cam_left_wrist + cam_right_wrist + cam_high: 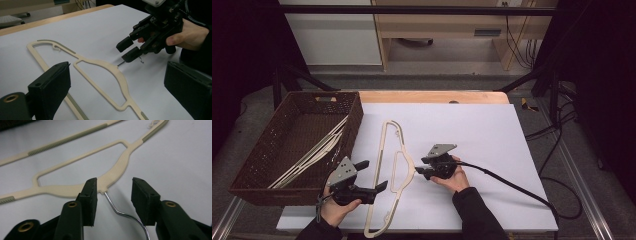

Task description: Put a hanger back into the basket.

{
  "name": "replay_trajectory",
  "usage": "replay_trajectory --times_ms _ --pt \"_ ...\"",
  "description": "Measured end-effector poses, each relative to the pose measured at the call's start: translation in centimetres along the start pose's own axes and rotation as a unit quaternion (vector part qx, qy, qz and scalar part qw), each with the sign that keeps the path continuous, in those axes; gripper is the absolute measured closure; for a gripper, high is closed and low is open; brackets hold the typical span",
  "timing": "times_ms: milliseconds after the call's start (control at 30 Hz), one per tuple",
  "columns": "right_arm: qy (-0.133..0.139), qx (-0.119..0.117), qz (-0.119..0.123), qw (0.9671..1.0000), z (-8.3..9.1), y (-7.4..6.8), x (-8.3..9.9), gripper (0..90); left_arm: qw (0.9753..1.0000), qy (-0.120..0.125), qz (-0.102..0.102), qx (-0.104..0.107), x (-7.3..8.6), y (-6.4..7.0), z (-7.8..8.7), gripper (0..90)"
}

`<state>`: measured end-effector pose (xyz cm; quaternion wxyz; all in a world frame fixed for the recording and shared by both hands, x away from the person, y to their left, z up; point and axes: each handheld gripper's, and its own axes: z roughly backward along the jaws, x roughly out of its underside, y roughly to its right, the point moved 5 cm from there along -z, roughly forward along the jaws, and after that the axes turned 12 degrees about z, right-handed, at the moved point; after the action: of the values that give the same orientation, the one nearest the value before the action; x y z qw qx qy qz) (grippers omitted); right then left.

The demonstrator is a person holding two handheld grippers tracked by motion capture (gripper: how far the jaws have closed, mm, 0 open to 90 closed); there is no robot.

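- Reading high view: cream hanger [393,165] flat on white table [492,135], just right of brown basket [267,155]; several hangers already in basket [319,147], so part of the sort looks done, this one pending.
- Left gripper [374,175] just left of hanger's lower arm, jaws apart, holding nothing.
- Right gripper [418,170] at hanger's neck on its right side, not lifting yet.
- Checking left gripper view: own jaws wide open over hanger [100,72], no contact; right gripper [128,48] low at metal hook [120,64], jaws parted.
- Checking right gripper view: jaws open, straddling hook wire [120,211] just below hanger neck [110,180]; not clamped.
- Judging remainder: close on hook, lift, move hanger left into basket. Grasp step not yet done.
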<state>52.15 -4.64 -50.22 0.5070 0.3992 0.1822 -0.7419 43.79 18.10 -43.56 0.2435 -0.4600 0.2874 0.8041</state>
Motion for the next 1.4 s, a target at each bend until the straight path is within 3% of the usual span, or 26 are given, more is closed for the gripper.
replay_trajectory --times_ms 267,533,933,1067,1267,1400 --pt "-0.025 -0.016 0.014 0.9995 -1.2 0.0 0.9 72.0 1.0 -0.003 0.002 -0.002 0.1 -0.2 -0.1 6.9" --pt "-0.02 -0.03 0.031 0.9989 -1.2 -0.3 1.0 85.9 1.0 -0.009 0.002 -0.003 0.3 -0.3 -0.4 7.0" --pt "-0.035 -0.072 0.046 0.9957 -0.3 -1.6 1.1 88.9 0.9998 -0.017 -0.001 -0.005 0.7 -0.4 -0.7 7.1" --pt "-0.03 -0.066 0.041 0.9965 -0.4 -1.8 1.2 84.1 0.9998 -0.022 -0.001 -0.005 0.8 -0.3 -0.9 7.1" --pt "-0.019 -0.057 0.079 0.9951 -0.5 -2.2 1.3 88.7 0.9995 -0.031 -0.003 -0.004 1.0 -0.2 -1.3 7.1" --pt "-0.019 -0.056 0.084 0.9947 -0.4 -2.3 1.3 89.1 0.9992 -0.039 -0.007 -0.001 1.1 0.0 -1.8 7.1"
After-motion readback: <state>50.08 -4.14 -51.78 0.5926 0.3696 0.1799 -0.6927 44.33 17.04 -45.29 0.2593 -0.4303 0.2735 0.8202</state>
